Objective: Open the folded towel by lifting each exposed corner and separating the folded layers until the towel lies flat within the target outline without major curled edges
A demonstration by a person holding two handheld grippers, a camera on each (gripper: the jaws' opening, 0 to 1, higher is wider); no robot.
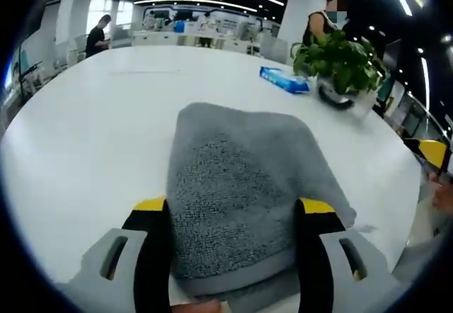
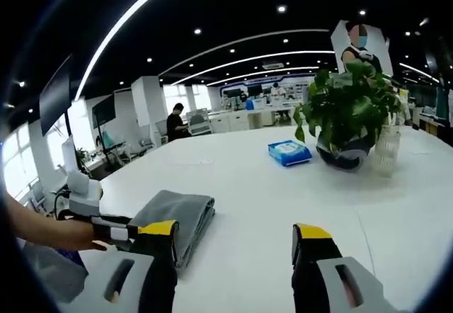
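In the left gripper view the left gripper point(image 1: 235, 217) stands with its yellow-tipped jaws spread wide on either side of the grey folded towel point(image 1: 241, 185), whose bound near edge lies between them at the near edge of the white table point(image 1: 92, 129); the jaws flank the cloth but do not press it, so the gripper is open and holds nothing. The towel is a thick stack (its far end rounded like a fold) and lies flat, with bare tabletop on both sides and beyond it. In the right gripper view the right gripper point(image 2: 237, 236) is also open, jaws well apart over bare table, with the towel just beside its left jaw; there the layered edges of the towel show along its right side. At the left of that view the other gripper, held by a person's hand point(image 2: 53, 231), sits at the towel's near end. Farther off, toward the far right of the table, a blue packet point(image 1: 284, 79) lies near a potted plant point(image 1: 340, 61), both well apart from the towel. Beyond the table's far edge people stand in an open office.
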